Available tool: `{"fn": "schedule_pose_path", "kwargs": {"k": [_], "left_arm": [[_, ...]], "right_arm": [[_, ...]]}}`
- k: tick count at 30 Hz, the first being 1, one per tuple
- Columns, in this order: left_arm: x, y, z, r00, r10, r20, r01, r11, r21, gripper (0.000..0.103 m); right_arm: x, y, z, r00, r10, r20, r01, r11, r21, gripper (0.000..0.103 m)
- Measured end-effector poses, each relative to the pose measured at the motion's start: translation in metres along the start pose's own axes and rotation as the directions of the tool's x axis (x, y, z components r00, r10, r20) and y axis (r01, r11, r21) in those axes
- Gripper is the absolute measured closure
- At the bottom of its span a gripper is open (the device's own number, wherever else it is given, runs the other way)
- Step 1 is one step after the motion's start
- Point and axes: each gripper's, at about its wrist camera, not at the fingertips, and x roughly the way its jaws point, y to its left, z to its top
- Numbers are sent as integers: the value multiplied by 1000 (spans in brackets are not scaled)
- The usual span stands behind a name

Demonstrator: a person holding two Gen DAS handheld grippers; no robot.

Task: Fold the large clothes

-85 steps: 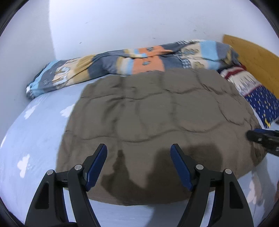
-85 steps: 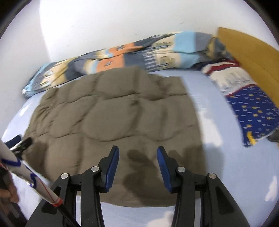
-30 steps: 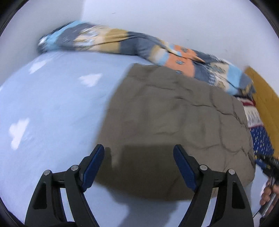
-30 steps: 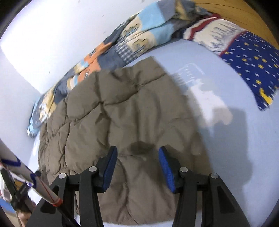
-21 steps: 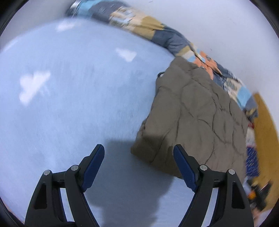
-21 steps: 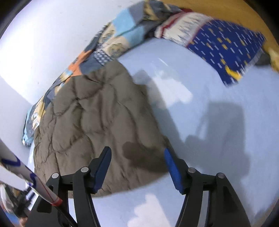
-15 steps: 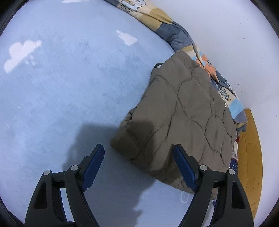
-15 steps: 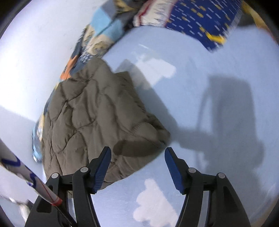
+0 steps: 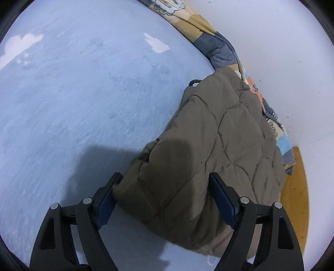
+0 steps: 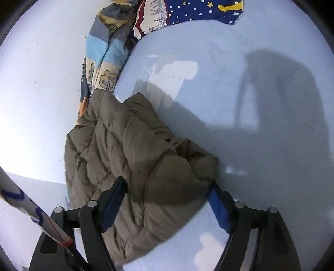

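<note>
Quilted brown jacket [image 9: 219,146] lies on the pale blue bed sheet [image 9: 83,93], folded at least once, its far end against the patterned blanket [image 10: 108,52] along the wall. A starred pillow [image 10: 204,10] is at the far right, well apart from it.

Left gripper [image 9: 165,196]: jaws wide, straddling the jacket's near left corner; pads beside the fabric, not pressing. Nothing held.

Right gripper [image 10: 167,200]: jaws have just been opening and now stand wide; the near right corner sits between them, pads not clamped on it. Nothing held.

Handling (judgement): padded, soft and light for its size. It will sag and billow rather than keep a crease, and the smooth shell probably slides in the pads. The stacked layers may slip apart if only the top one is caught.

Where to grip: both near corners, biting through all layers at the stitched hem (thinner there, better purchase than on a puffed panel). Lift evenly on both sides to keep the fold square.
</note>
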Motion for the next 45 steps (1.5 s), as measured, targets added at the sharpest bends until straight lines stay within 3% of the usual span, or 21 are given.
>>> {"fn": "schedule_pose_path", "kwargs": {"k": [2,3,4,5,6,7,9,10,16,19,23,29,34,38,40,42,45], "left_arm": [[0,-7,0,999,29,28,-30,998,53,20],[0,-14,-1,997,52,49,-57,993,100,27],[-2,-28,-4,992,90,85,-104,978,180,36],[-5,-39,-8,985,122,122,-149,956,253,42],[-6,-52,-11,975,151,163,-197,927,320,52],[-8,-70,-20,952,194,235,-278,868,411,59],[-11,-87,-31,924,219,313,-355,799,486,64],[-13,-91,-35,916,220,335,-371,783,500,65],[-37,-100,-34,920,162,357,-338,788,514,68],[-50,-103,-36,920,137,366,-325,788,523,68],[-71,-107,-44,922,102,374,-303,791,532,68],[-106,-90,-64,930,84,357,-276,802,529,68],[-123,-63,-93,936,125,329,-287,815,504,66],[-107,-42,-100,940,223,258,-322,831,454,59],[-100,-32,-96,935,264,237,-343,844,413,47],[-107,-26,-89,924,283,258,-363,859,360,44],[-134,-23,-81,880,292,374,-414,858,305,44]], "right_arm": [[8,3,0,1000,-21,20,22,1000,-19,17],[10,7,0,999,-41,35,43,998,-38,18],[10,12,-2,996,-70,49,73,995,-66,28],[8,20,-4,993,-96,67,104,988,-114,39],[6,27,-6,990,-115,81,126,980,-156,43],[3,40,-9,983,-151,106,173,955,-239,50],[1,57,-15,969,-198,148,239,906,-350,56],[0,68,-21,957,-226,181,283,863,-419,58],[-9,97,-43,915,-269,299,399,704,-588,63],[-21,106,-51,911,-247,329,406,667,-625,64],[-36,113,-57,917,-225,329,391,664,-637,65],[-73,107,-67,934,-191,301,346,694,-631,66],[-98,83,-82,944,-199,263,322,727,-607,66],[-104,55,-91,943,-240,229,329,764,-555,62],[-94,37,-88,943,-285,170,332,800,-499,57],[-93,23,-79,952,-282,118,305,850,-430,53],[-110,10,-69,959,-261,110,283,897,-339,36]]}}
